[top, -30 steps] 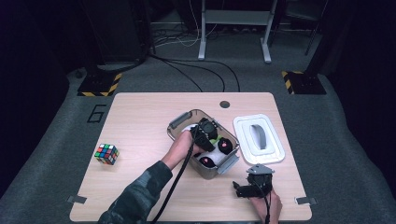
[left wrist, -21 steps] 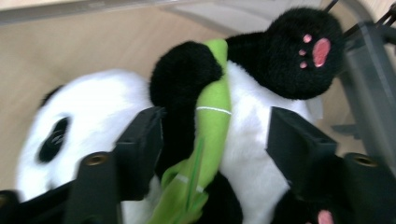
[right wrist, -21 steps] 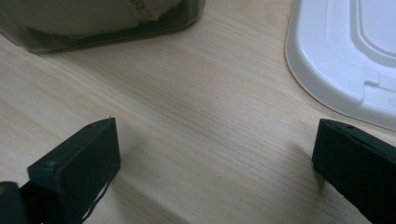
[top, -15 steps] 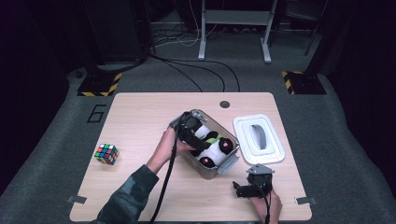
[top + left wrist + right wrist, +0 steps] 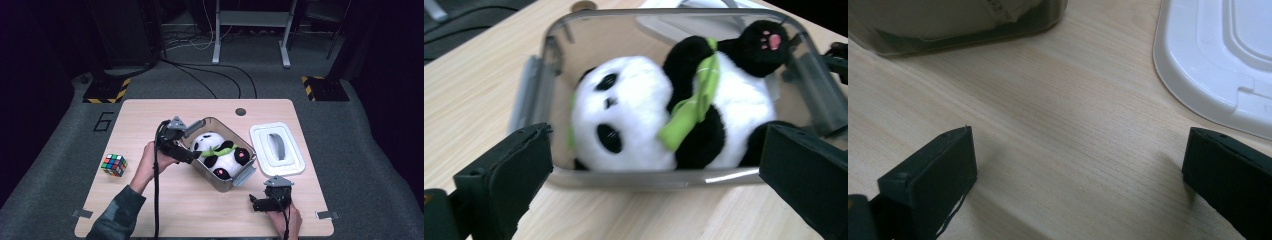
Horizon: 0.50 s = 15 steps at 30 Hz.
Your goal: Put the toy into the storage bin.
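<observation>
The left claw (image 5: 192,156) has just been opening and stands released, nothing between its jaws; the panda (image 5: 674,112) lies just ahead of it inside the clear box (image 5: 531,95), its pink paw pad plain in the left gripper view. From above, the right claw (image 5: 254,203) rests released on the counter (image 5: 150,210), the white lid (image 5: 1208,65) ahead of it to one side

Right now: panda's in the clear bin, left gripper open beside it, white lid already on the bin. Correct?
Not quite. The white lid is off, lying flat on the table to the right of the clear bin, as the high view shows. The panda is inside, and the left gripper is open beside it.
</observation>
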Available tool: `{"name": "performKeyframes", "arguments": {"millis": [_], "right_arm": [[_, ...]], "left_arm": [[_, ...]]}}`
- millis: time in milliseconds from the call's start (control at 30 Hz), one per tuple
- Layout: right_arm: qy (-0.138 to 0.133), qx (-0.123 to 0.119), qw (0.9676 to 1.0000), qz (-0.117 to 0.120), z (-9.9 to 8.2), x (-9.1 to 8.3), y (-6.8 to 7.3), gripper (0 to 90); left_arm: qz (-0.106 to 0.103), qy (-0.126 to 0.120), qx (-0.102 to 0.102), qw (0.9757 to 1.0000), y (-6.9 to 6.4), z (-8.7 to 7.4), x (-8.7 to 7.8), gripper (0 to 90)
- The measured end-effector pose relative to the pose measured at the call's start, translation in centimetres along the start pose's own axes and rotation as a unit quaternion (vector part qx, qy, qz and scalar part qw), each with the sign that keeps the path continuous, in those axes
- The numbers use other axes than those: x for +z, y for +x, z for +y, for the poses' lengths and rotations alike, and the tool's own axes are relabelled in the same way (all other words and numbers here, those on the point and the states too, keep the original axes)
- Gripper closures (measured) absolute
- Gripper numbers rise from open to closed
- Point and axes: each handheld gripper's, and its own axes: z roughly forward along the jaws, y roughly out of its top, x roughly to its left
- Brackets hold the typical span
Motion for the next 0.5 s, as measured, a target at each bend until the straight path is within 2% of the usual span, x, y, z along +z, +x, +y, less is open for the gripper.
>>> {"name": "performKeyframes", "arguments": {"millis": [133,500], "right_arm": [[0.0,0.0,1.0,0.0,0.0,0.0,0.0,0.4],[-0.001,0.003,1.0,-0.001,0.0,0.0,0.0,0.3]], "left_arm": [[0.013,-0.018,-0.01,0.9997,0.9,-1.2,-1.3,0.0],[0.043,-0.034,-0.025,0.9982,3.1,-4.8,-3.6,0.0]]}}
